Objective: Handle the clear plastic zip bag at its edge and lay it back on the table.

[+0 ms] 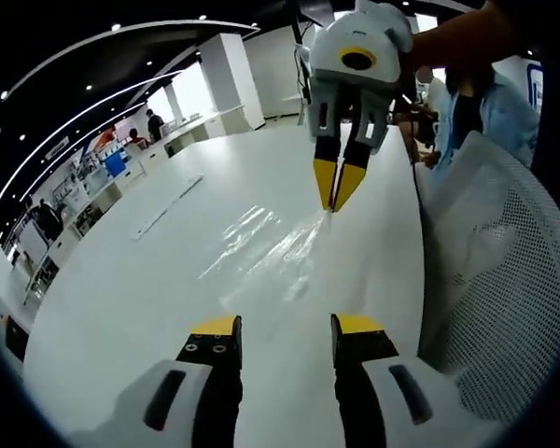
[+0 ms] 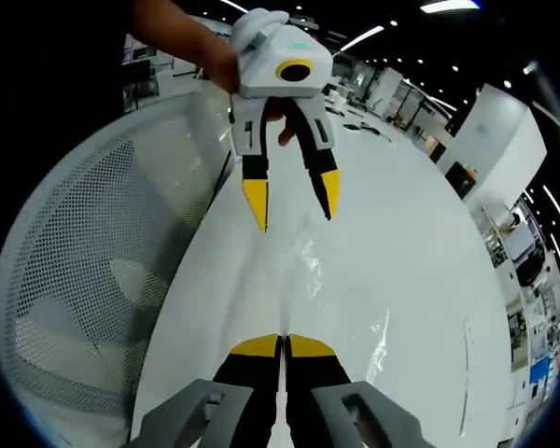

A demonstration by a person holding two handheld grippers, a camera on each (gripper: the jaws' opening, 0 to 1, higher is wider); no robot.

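The clear plastic zip bag (image 1: 261,250) lies mostly flat on the white table (image 1: 112,308), shining with glare. Its far corner rises slightly into my right gripper (image 1: 334,201), which comes down from above with its yellow-tipped jaws shut on the bag's edge. My left gripper (image 1: 287,327) stands open at the bag's near side, with nothing between its jaws. In the right gripper view the right gripper (image 2: 283,343) has its jaws pressed together, the bag (image 2: 341,289) stretches ahead of them, and the left gripper (image 2: 294,207) hangs open over the far end of the bag.
A white mesh chair back (image 1: 504,280) (image 2: 84,280) stands close against the table's edge. A person (image 1: 476,103) sits behind it. Thin flat strips (image 1: 168,207) lie further out on the table. White counters and pillars (image 1: 229,79) stand beyond.
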